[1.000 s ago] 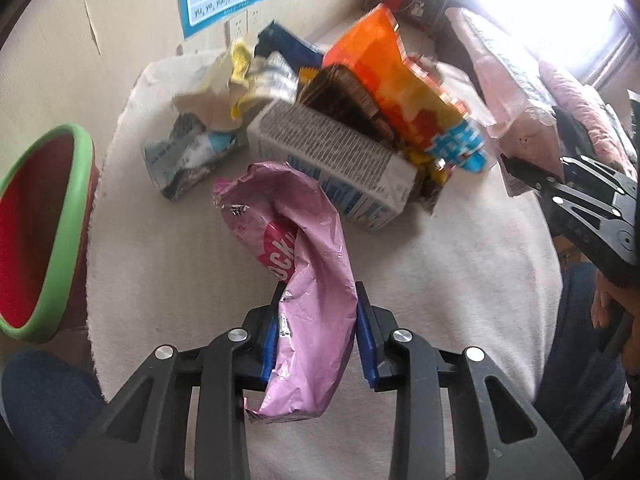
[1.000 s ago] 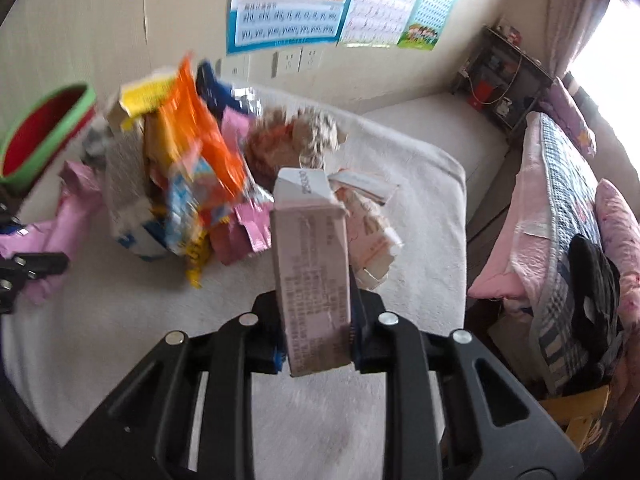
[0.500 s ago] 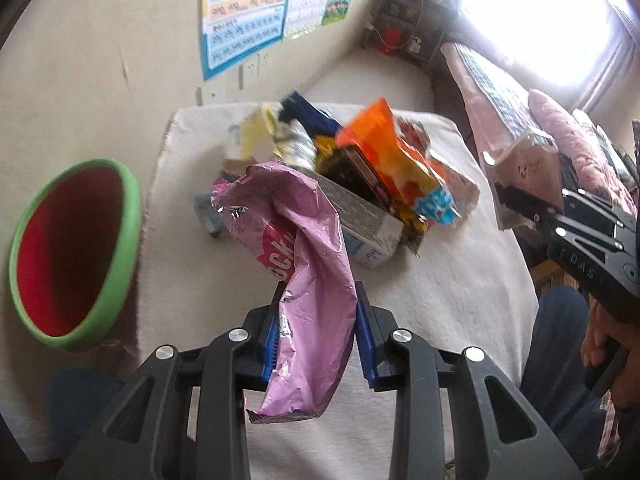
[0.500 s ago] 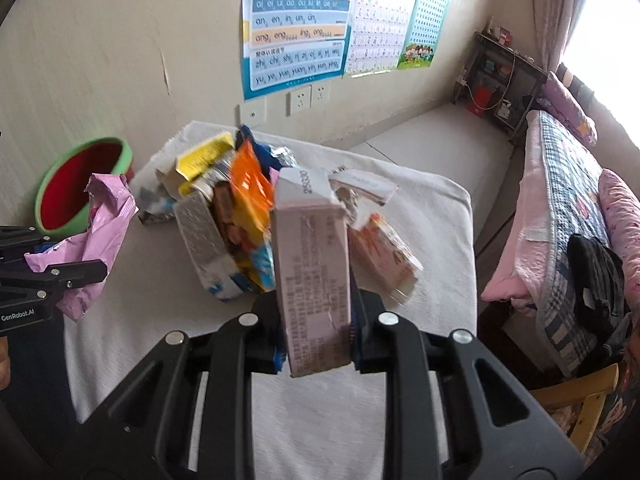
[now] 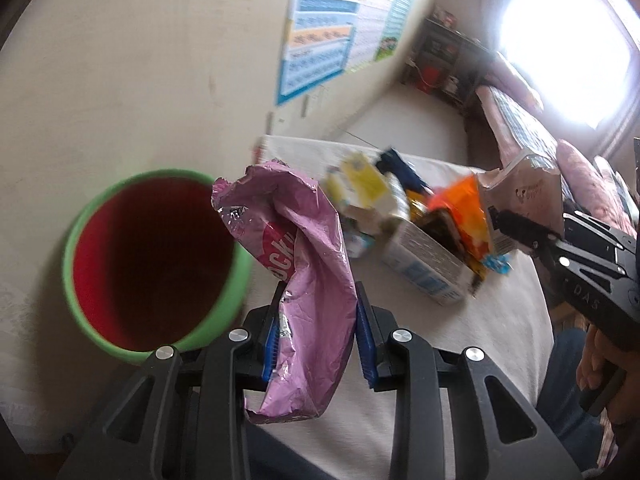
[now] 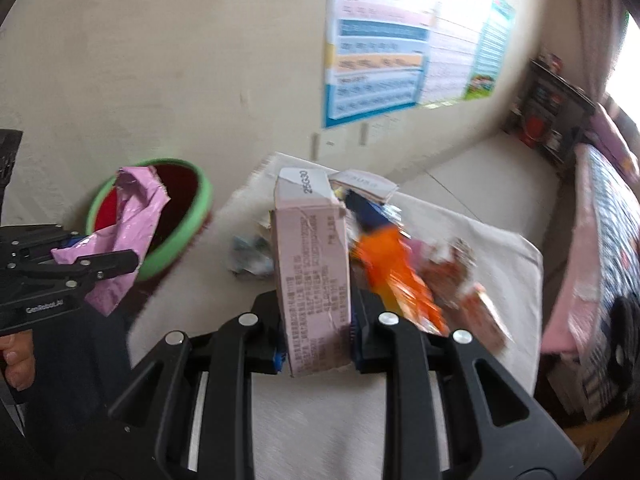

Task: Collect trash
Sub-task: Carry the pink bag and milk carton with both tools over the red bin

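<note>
My left gripper (image 5: 316, 336) is shut on a crumpled pink foil snack bag (image 5: 308, 280), held in the air just right of a green-rimmed bin with a red inside (image 5: 152, 256). In the right wrist view that pink bag (image 6: 128, 232) hangs in front of the bin (image 6: 180, 236), pinched by the left gripper (image 6: 100, 262). My right gripper (image 6: 316, 332) is shut on a pale pink carton (image 6: 312, 276) held upright above the table. The left wrist view shows that carton (image 5: 524, 200) at the right, clamped by the right gripper (image 5: 520, 232).
A pile of trash lies on the white-covered table (image 5: 460, 360): a white and blue carton (image 5: 424, 268), an orange wrapper (image 6: 396, 276), a yellow packet (image 5: 360, 184) and several more. The wall with posters (image 6: 400, 56) is behind. A bed (image 6: 600, 240) runs along the right. A person's hand (image 5: 600, 364) holds the right gripper.
Both grippers have risen and swung left toward the bin with their loads. The bin now sits close beside the pink bag, and the trash pile has dropped back to the right.
</note>
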A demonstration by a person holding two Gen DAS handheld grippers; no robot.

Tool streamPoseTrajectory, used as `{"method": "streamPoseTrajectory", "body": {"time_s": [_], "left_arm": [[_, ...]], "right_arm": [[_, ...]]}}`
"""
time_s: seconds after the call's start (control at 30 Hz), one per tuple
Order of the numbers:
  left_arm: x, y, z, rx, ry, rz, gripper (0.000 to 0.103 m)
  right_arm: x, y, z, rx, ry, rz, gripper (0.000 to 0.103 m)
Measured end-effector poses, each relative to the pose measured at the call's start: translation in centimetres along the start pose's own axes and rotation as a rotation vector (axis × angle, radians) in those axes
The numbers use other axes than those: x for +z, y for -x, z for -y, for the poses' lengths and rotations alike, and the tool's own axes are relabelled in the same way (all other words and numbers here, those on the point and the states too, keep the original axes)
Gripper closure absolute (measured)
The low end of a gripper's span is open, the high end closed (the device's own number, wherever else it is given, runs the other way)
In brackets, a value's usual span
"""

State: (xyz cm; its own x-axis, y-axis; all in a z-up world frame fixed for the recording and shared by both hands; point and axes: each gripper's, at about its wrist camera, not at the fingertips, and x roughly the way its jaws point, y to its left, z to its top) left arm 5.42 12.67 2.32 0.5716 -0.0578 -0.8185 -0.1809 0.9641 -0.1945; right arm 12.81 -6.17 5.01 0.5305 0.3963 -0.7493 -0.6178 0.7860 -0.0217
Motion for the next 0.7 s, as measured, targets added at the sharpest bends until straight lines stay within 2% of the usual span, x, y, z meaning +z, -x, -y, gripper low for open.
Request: {"method": "streamPoseTrajectory", "body": {"time_s": [0.47,0.7], "left_arm": [[1.2,2.7,-10.1,0.056,0.117,0.048,0.074],[1.8,3.0,-14.4,0.041,0.168,0.059,0.074]], "right_arm": [[7.3,-5.0,-10.8,0.206,0.135,0.012,0.080],[9.8,-7.8,-14.7,0.269,0.164,-0.014,0.080]]}}
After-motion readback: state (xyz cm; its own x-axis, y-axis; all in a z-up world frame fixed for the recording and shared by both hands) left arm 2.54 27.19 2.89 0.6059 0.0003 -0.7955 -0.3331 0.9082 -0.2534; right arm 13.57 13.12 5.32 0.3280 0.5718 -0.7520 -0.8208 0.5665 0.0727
